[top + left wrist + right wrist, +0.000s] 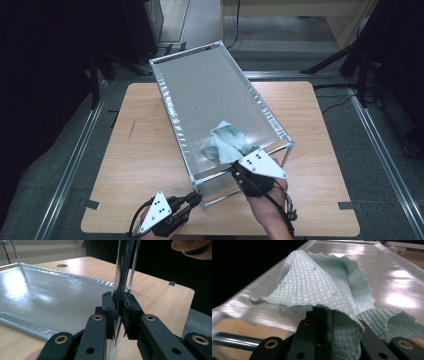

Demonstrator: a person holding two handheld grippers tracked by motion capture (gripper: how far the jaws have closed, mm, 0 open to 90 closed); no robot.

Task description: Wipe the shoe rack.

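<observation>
The wooden table [140, 150] carries a silver-topped metal rack [210, 95], which you are wiping with a pale green cloth [226, 142] lying at the top's near right corner. Your left gripper [119, 312] is clamped on the rack's near corner post [122, 270], steadying it; your right gripper [324, 315] pinches a fold of the cloth. Next, likely sweep the cloth across the top, keeping both grips firm.

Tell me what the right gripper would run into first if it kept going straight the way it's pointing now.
The right gripper, shut on the pale green cloth, points along the silver top sheet of the metal rack. Nothing else lies on the sheet ahead, so the way looks free to its far rim, though its height above the sheet is unclear.
</observation>
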